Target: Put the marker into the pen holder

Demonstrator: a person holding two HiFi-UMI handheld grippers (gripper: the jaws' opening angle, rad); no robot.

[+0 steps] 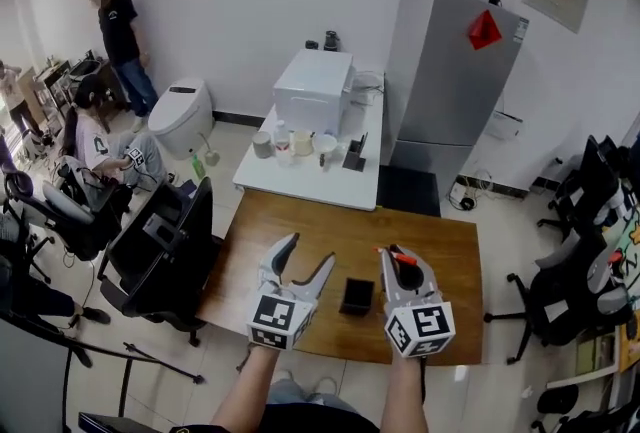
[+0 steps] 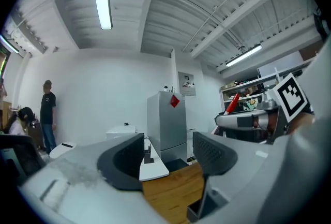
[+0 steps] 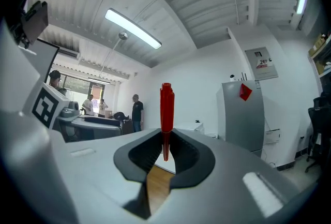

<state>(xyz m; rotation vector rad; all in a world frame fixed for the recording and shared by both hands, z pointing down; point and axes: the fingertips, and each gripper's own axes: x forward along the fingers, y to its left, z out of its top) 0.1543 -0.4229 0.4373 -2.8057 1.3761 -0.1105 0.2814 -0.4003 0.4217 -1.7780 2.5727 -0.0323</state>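
**Red marker pinched, pen holder waiting alongside**

The right gripper (image 3: 164,151) is pinching the red marker (image 3: 166,106) between closed jaws, so the marker is sticking straight out past the tips. The left gripper (image 1: 308,252) is hanging spread and empty. In the head view both are hovering over the wooden table (image 1: 300,216), with the black pen holder (image 1: 356,296) sitting between them, near the right gripper.

Doing this step well probably means swinging the marker's free end down over the holder's open top. It should be lowered until the walls are surrounding it, and only then released. Letting go early is risking a bounce off the rim.

No writing is reading clearly. Only the square markers on the 2 cubes and a red diamond on the grey refrigerator (image 1: 450,81) are showing.
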